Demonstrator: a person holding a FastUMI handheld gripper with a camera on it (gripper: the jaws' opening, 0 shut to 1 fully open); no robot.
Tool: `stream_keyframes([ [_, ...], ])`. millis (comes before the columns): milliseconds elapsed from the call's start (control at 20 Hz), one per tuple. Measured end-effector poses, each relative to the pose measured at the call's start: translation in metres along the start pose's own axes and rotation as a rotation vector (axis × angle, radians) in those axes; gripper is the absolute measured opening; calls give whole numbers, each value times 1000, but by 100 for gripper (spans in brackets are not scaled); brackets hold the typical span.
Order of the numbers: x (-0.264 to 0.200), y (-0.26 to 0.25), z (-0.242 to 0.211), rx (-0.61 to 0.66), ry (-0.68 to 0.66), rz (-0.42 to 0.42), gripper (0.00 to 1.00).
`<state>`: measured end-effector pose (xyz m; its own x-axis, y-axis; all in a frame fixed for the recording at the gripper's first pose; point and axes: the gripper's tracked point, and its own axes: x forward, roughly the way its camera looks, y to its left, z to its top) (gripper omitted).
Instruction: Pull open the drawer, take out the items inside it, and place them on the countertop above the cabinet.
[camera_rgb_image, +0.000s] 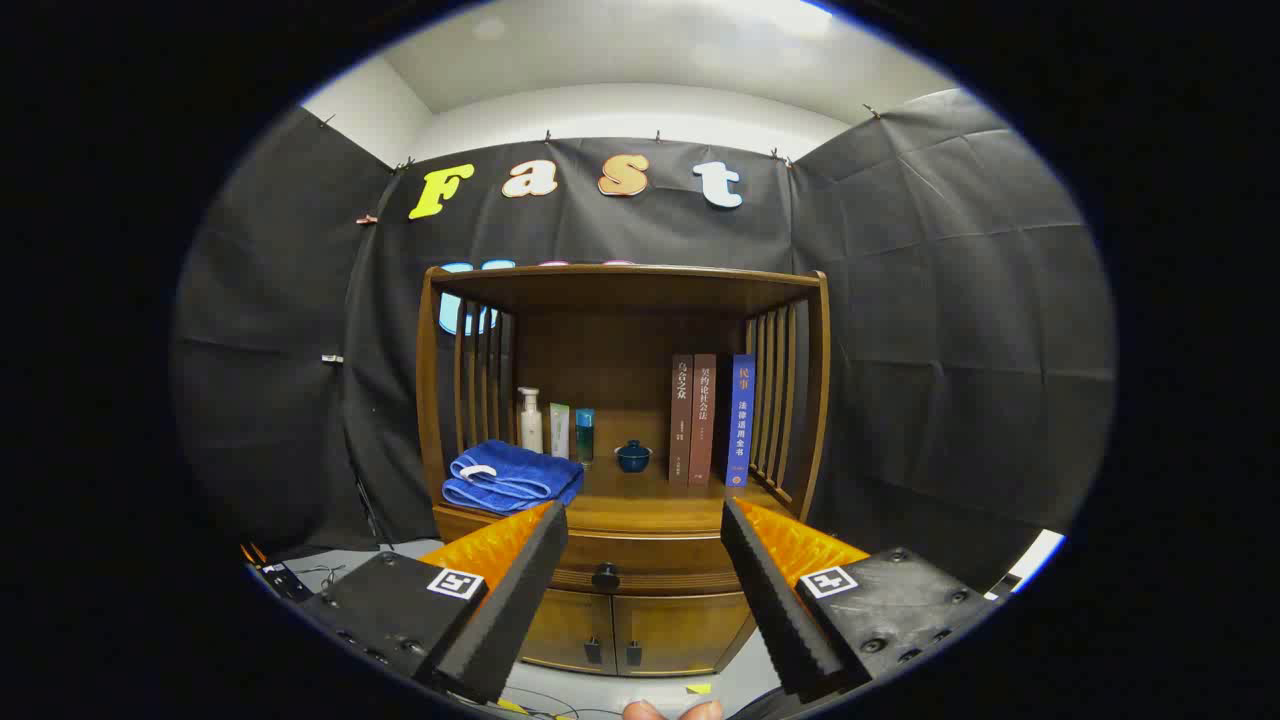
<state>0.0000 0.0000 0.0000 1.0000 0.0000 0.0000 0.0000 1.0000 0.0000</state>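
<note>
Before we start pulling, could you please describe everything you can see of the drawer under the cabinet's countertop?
The wide brown wooden drawer sits fully shut, flush in the cabinet front, directly under the countertop and above two small cabinet doors. One small dark round knob stands at its middle. Its outer ends are hidden behind the fingers of the hand-held gripper, which is open and apart from it; the knob shows in the gap between them. Nothing touches the drawer.

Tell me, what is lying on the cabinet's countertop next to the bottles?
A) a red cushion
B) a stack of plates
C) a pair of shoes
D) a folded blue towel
D: a folded blue towel lies on the countertop beside the bottles, beyond the open gripper.
</note>
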Motion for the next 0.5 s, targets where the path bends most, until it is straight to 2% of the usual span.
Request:
stream_keyframes([
  [500, -3, 6, 5, -10, -4, 3, 99],
])
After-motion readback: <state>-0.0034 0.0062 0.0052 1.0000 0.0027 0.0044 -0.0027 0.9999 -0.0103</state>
